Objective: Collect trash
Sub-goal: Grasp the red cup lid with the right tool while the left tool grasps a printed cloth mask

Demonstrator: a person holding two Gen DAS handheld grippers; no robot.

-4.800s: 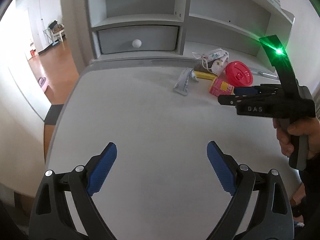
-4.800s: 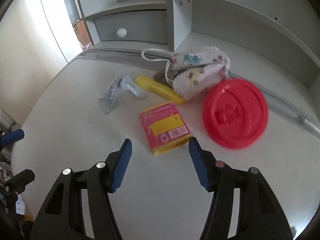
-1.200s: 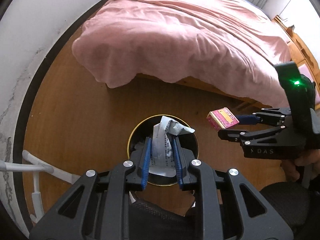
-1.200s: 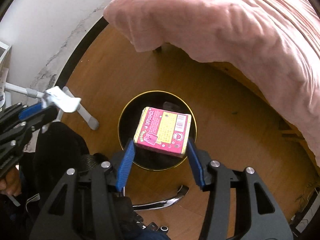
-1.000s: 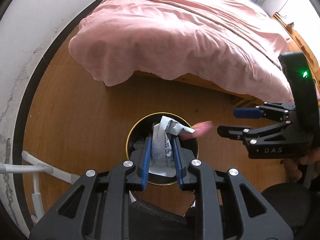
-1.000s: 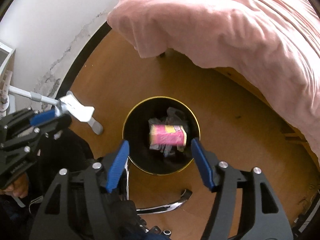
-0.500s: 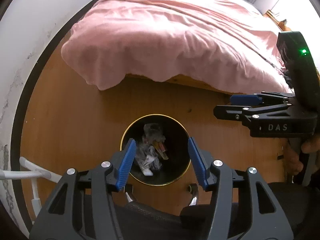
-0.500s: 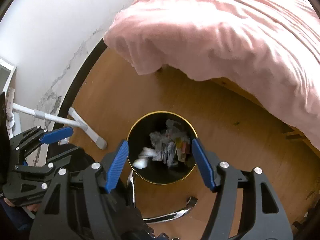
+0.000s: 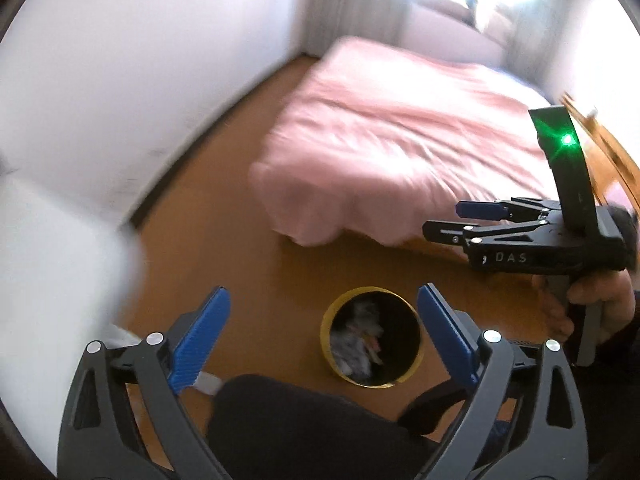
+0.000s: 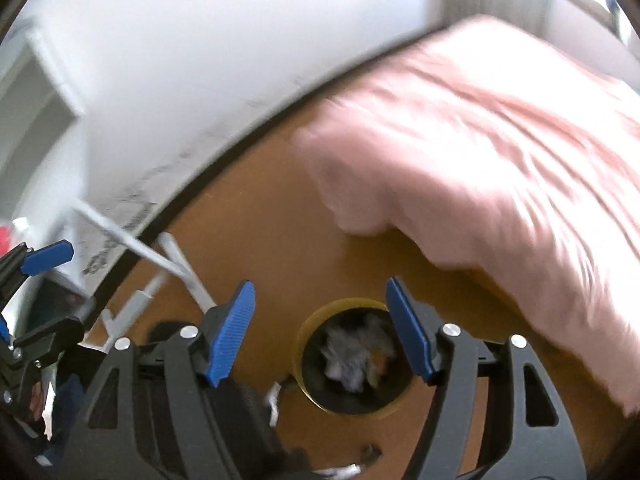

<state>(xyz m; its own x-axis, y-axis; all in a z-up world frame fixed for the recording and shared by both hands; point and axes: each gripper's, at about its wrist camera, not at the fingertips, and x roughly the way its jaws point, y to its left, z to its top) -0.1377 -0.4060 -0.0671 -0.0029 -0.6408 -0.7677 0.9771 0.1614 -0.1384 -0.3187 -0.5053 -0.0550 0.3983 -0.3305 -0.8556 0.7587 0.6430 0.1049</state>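
My left claw (image 9: 323, 334) has just been opening and stands wide, empty; right claw (image 10: 320, 330) likewise wide, empty. Trash (image 9: 362, 340) lies in the bin (image 9: 332, 320) below both: light, crumpled, soft, best pinched at any fold

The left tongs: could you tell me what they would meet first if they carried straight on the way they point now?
Probably the trash bin on the wooden floor. It sits between the open, empty left tongs in the left wrist view, though right of centre, so they might meet the floor beside it; depth is unclear.
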